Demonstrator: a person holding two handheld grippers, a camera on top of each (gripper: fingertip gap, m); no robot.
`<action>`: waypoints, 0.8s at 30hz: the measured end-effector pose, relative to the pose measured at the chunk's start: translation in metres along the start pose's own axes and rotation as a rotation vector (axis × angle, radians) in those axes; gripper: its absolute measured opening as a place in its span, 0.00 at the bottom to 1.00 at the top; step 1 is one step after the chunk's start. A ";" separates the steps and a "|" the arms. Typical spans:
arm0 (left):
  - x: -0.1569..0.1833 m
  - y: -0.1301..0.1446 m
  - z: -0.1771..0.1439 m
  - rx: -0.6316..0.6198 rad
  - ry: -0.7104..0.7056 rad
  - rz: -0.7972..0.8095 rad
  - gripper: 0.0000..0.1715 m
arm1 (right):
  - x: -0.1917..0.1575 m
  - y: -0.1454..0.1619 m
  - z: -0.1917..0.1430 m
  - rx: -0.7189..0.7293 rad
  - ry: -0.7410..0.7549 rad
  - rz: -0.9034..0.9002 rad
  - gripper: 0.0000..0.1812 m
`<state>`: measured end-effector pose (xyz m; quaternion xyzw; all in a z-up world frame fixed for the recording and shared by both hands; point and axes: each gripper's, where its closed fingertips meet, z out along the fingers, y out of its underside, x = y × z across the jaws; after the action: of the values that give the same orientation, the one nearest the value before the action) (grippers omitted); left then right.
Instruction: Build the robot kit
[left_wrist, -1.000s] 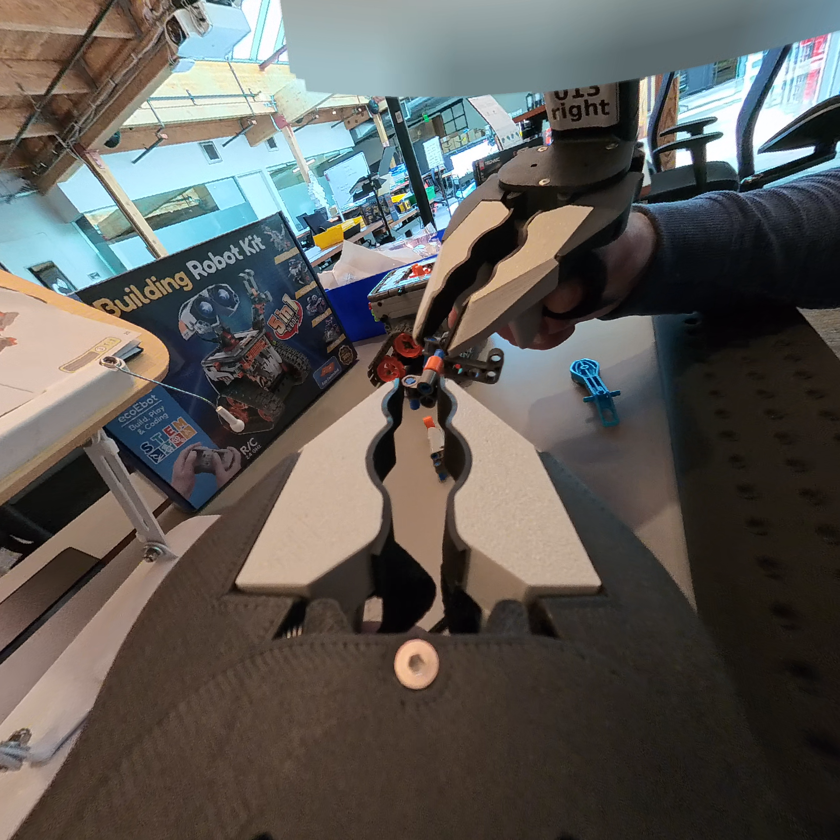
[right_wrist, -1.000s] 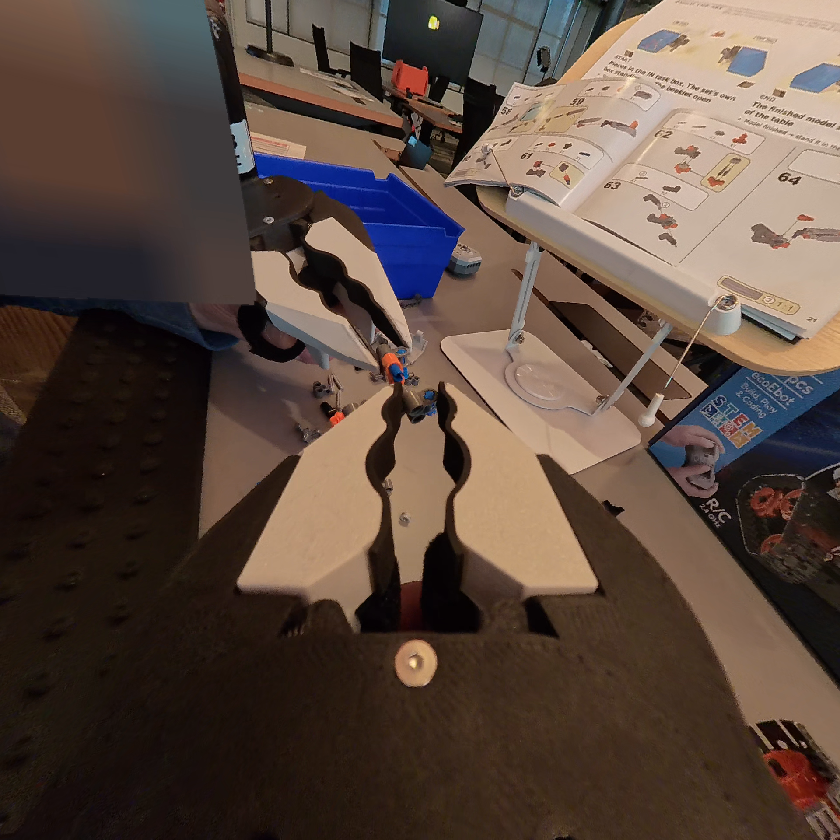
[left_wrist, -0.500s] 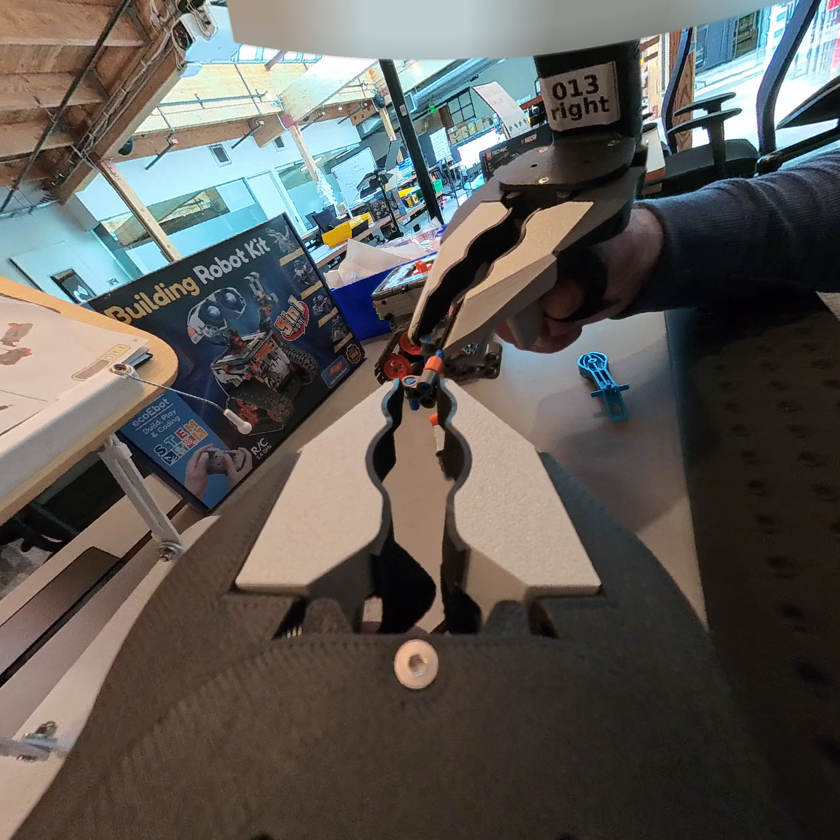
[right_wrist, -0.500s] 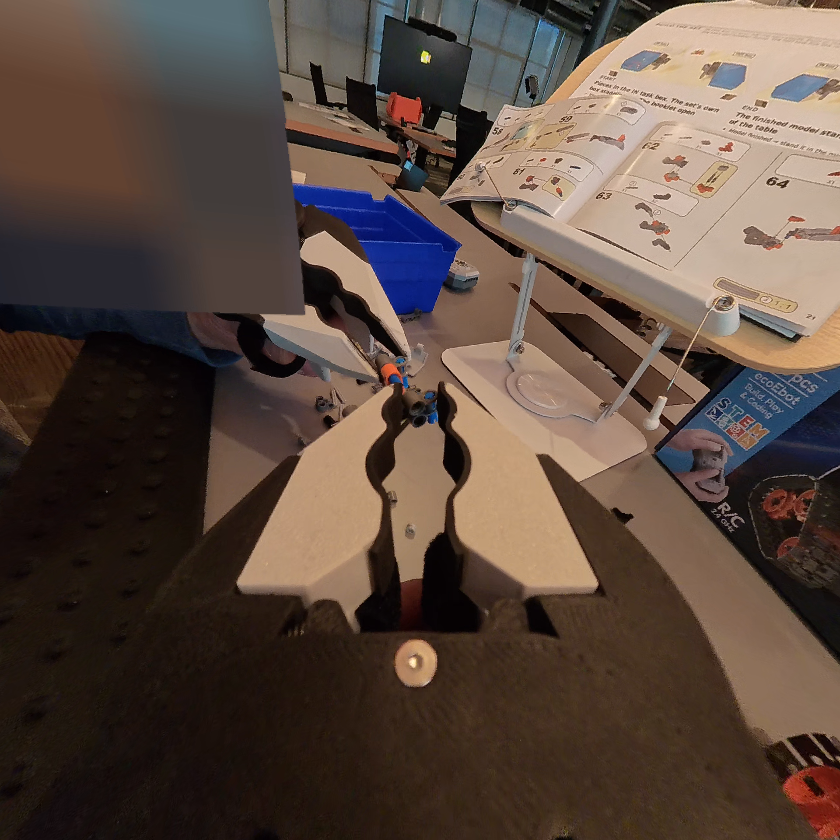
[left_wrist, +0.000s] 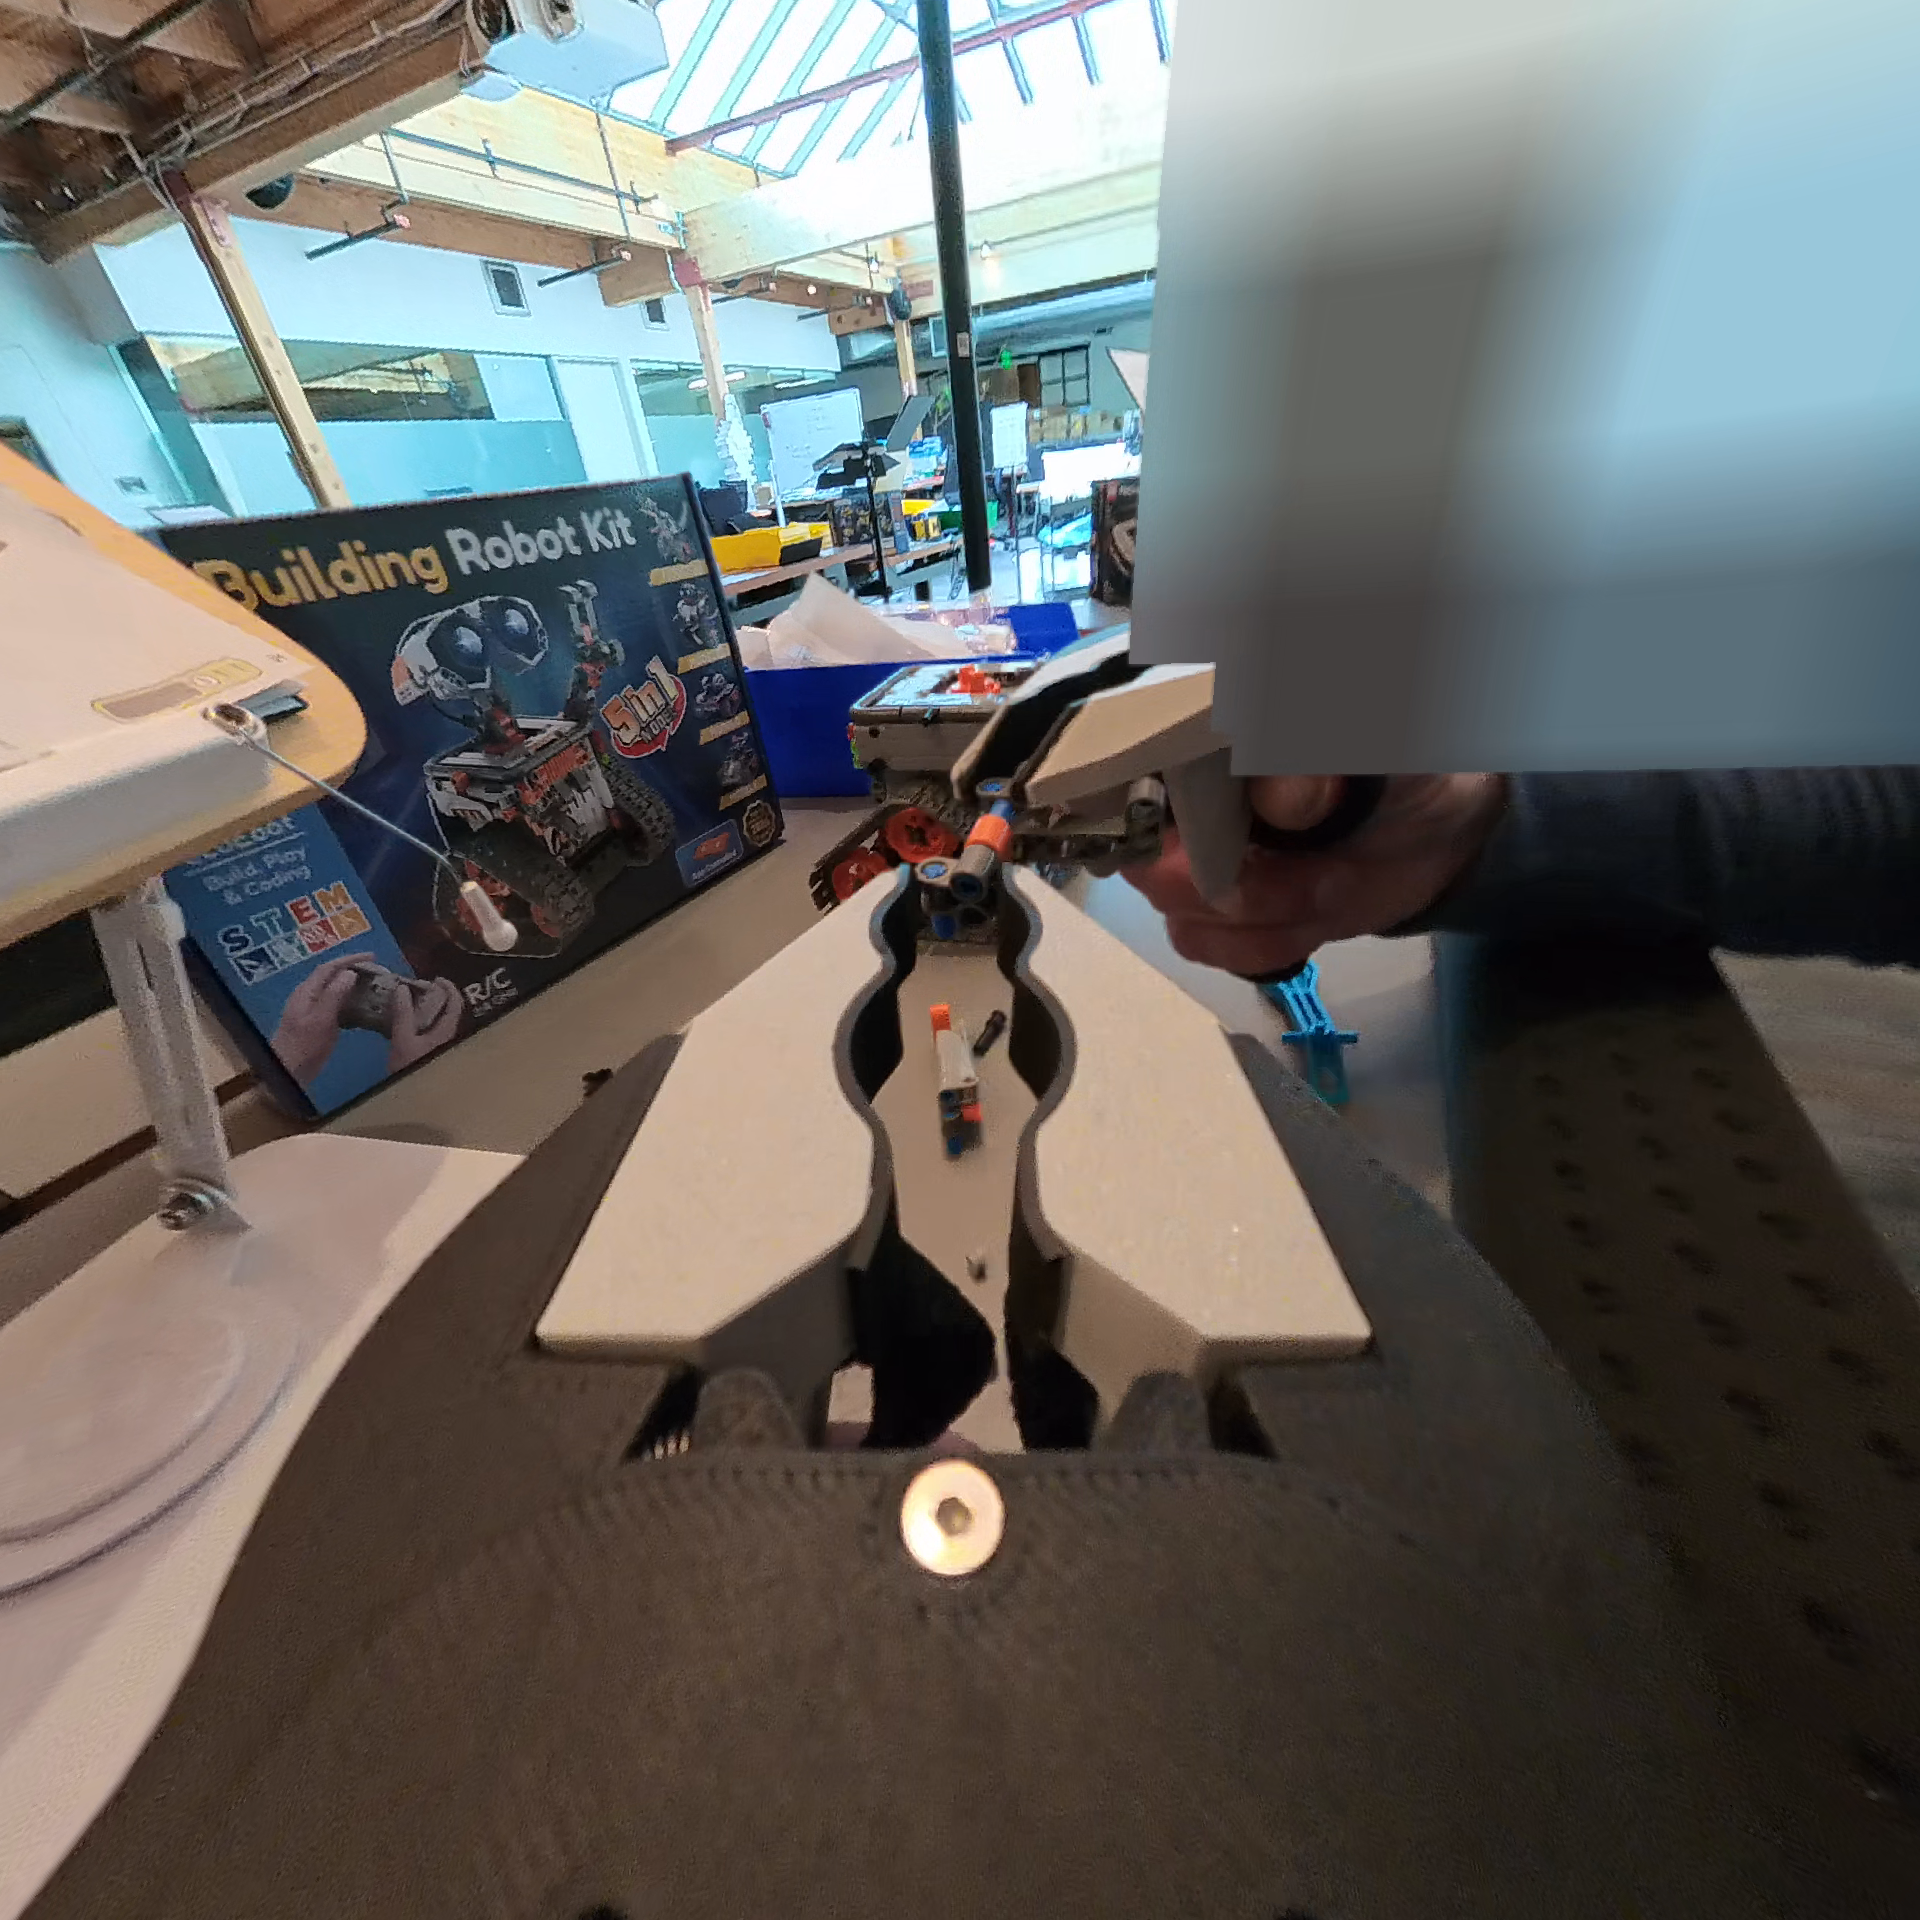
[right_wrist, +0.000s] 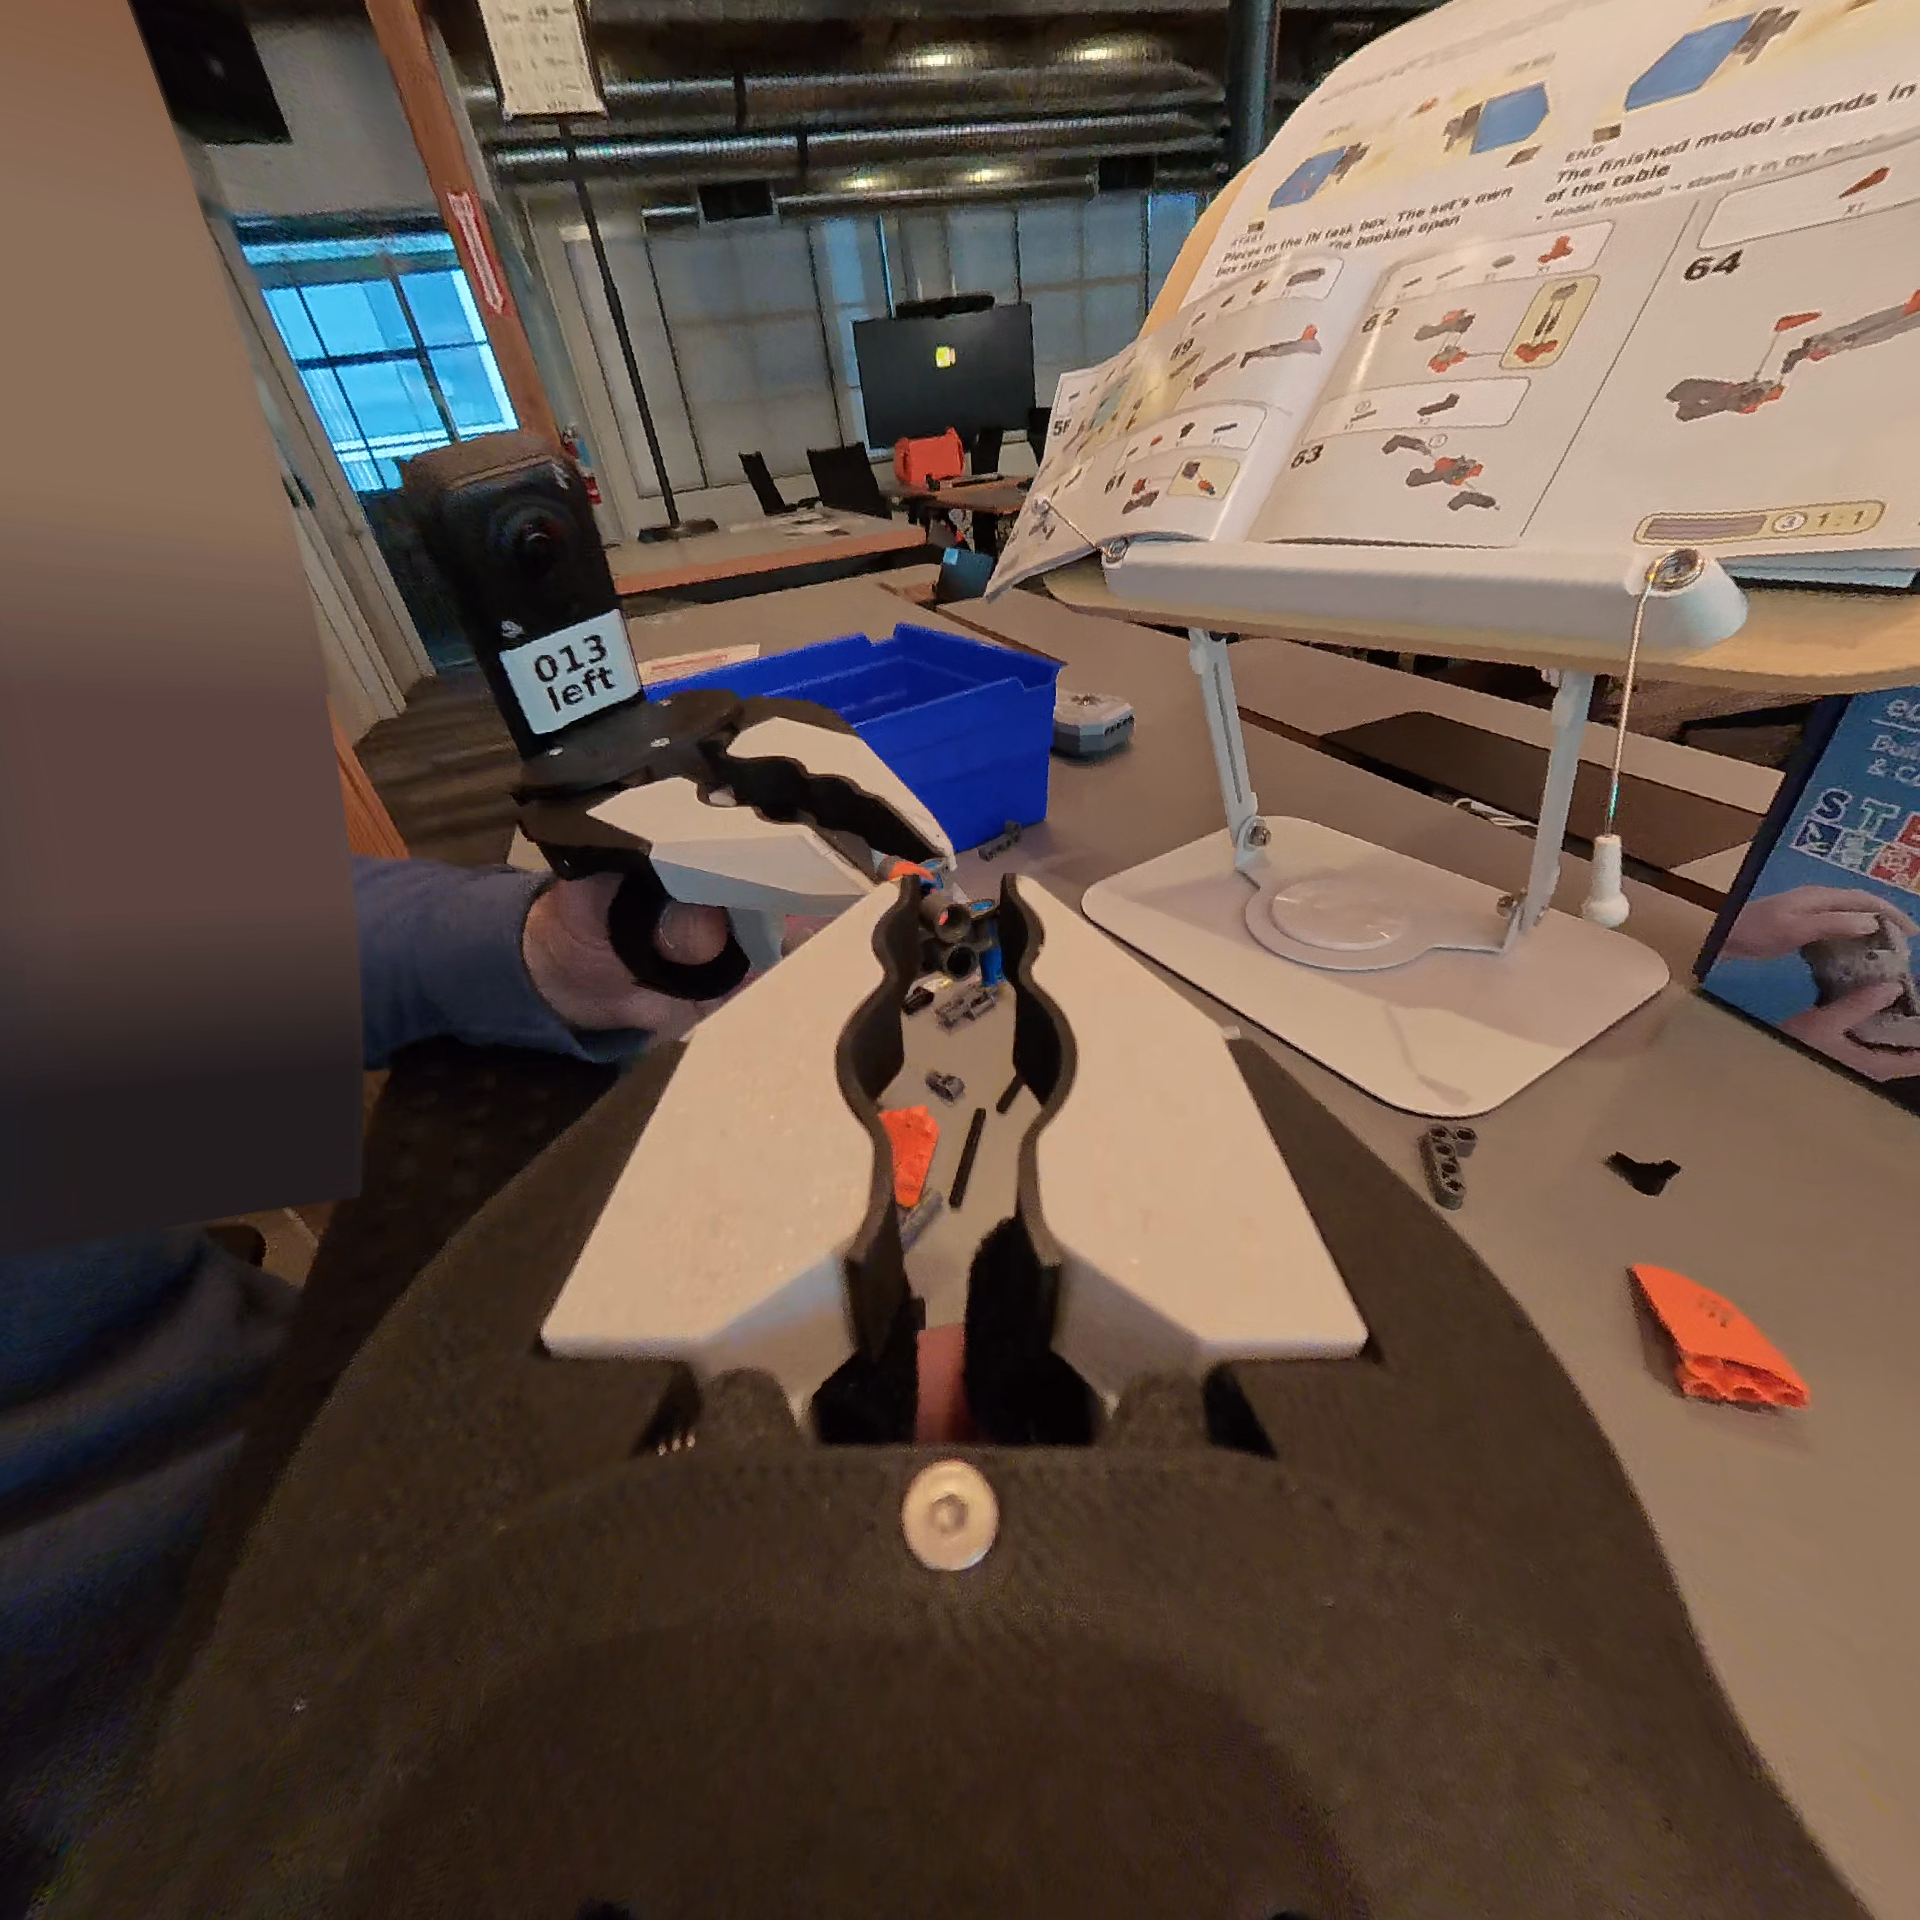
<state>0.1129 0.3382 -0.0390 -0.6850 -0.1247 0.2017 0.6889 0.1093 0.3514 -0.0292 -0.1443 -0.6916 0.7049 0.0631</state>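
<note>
Both grippers (left_wrist: 956, 883) (right_wrist: 951, 914) lower now, blue bin (right_wrist: 935, 717) apparently empty.

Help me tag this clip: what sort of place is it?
Likely an open workshop or maker space: exposed timber beams, rows of worktables, and a building-kit box beside an open instruction booklet.

grey table (right_wrist: 1714, 1195), blue bin (right_wrist: 935, 717), white bookstand base (right_wrist: 1382, 966), orange brick (right_wrist: 1714, 1340)
</note>
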 end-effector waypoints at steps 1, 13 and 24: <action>-0.002 -0.002 -0.001 0.016 0.006 -0.029 0.07 | 0.000 -0.002 0.001 0.010 0.011 -0.012 0.07; -0.003 -0.012 0.000 0.081 0.052 -0.130 0.07 | 0.001 -0.014 0.000 0.057 0.049 -0.018 0.07; -0.003 -0.014 0.000 0.095 0.050 -0.142 0.07 | 0.002 -0.016 0.000 0.070 0.077 -0.041 0.07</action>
<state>0.1120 0.3373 -0.0244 -0.6456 -0.1461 0.1410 0.7362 0.1060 0.3523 -0.0131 -0.1550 -0.6666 0.7209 0.1093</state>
